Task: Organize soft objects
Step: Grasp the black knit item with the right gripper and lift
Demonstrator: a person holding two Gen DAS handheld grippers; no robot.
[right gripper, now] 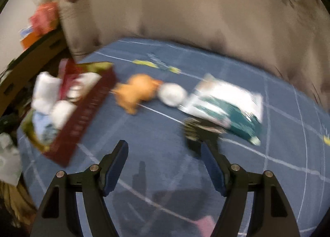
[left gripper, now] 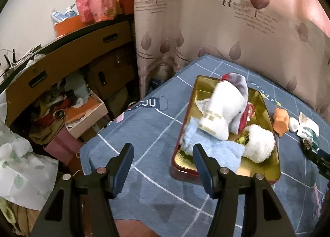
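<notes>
A gold-lined red tin tray (left gripper: 266, 166) lies on the blue checked cloth (left gripper: 144, 133). In it are a white sock-like plush (left gripper: 222, 109), a light blue towel (left gripper: 214, 148) and a white fluffy toy (left gripper: 259, 142). An orange plush (left gripper: 281, 120), a small white ball (left gripper: 294, 124) and a white-and-green packet (left gripper: 309, 130) lie right of the tray. My left gripper (left gripper: 163, 150) is open and empty, just left of the tray's near end. My right gripper (right gripper: 164, 150) is open and empty above the cloth, in front of the orange plush (right gripper: 136, 90), ball (right gripper: 172, 93) and packet (right gripper: 226, 103). The right view is blurred.
A patterned curtain (left gripper: 226, 20) hangs behind the table. To the left stand a brown shelf (left gripper: 68, 55) with boxes and clutter, and a pink bag (left gripper: 97, 4) on top. A dark object (right gripper: 196, 131) lies by the packet. The tray (right gripper: 82, 117) sits at the right view's left.
</notes>
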